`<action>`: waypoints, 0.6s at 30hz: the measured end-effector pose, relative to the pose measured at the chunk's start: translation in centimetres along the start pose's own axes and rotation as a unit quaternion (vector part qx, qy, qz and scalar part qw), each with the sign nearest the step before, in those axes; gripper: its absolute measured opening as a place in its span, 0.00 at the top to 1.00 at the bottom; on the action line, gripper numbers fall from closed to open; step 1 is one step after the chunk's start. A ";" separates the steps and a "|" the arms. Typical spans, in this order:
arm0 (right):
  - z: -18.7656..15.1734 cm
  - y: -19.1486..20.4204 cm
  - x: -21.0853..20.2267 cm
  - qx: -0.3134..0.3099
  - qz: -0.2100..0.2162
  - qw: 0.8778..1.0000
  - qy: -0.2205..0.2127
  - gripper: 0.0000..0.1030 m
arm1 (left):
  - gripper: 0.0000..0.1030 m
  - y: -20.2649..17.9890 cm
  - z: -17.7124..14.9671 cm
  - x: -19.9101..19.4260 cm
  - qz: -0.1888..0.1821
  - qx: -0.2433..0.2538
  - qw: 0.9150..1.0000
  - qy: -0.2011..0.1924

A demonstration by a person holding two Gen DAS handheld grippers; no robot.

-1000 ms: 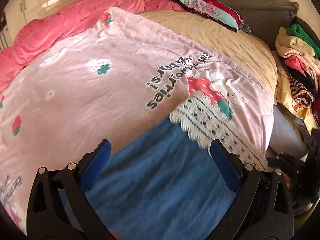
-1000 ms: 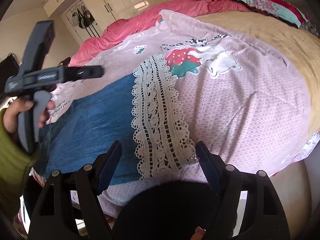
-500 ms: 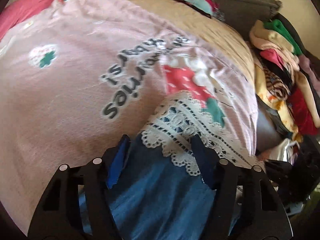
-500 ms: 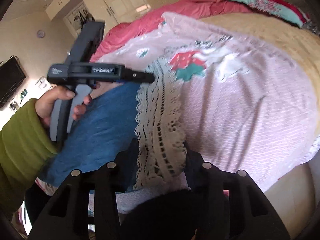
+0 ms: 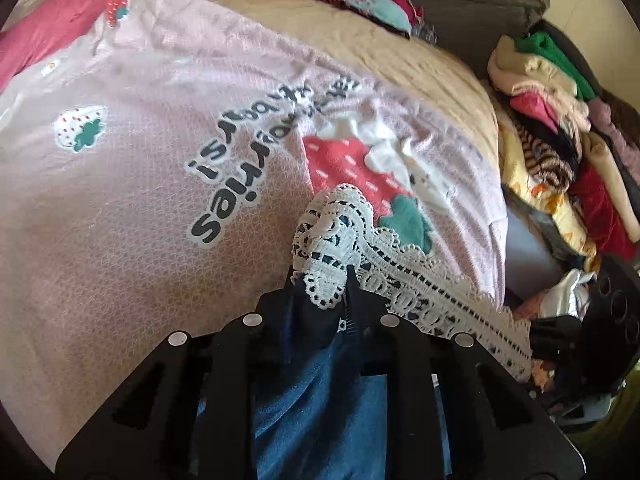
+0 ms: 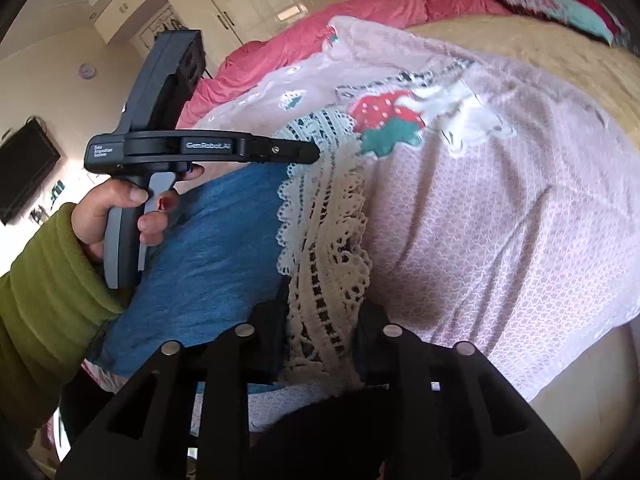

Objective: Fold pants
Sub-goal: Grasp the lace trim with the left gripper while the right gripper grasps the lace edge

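Lace hem (image 5: 336, 256) bunches now: your left gripper (image 5: 320, 280) and right gripper (image 6: 322, 320), open before, pinch the blue pants (image 6: 208, 248).

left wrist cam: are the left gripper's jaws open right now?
No, the left gripper is shut on the white lace hem of the blue denim pants.

Blue denim pants (image 5: 320, 408) with white lace trim (image 6: 328, 248); pink strawberry-print quilt (image 5: 140, 200); red blanket (image 6: 360, 12), upper frame; green sleeve (image 6: 36, 300), lower left.
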State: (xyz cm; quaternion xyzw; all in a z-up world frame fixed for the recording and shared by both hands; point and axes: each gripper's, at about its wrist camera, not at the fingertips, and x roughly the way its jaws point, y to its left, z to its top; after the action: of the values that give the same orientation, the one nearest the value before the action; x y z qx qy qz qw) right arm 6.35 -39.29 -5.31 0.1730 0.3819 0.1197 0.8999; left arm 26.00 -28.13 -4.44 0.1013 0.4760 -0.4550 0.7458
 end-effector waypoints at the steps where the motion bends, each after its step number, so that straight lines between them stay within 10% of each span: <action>1: 0.0 0.6 -0.3 -0.012 0.004 1.000 -0.006 0.79 | 0.87 0.0 -0.1 -0.3 -0.005 -0.001 1.000 -0.005; 18: 1.3 15.2 0.7 -0.120 0.146 0.982 0.009 0.80 | 0.85 5.8 -9.5 -15.0 0.004 -0.092 0.987 -0.133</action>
State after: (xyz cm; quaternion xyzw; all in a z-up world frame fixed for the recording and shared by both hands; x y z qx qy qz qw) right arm 6.50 -25.49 1.18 0.1164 0.3433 0.2960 0.8837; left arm 22.63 -10.59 0.94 -0.0269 0.4123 -0.4153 0.8105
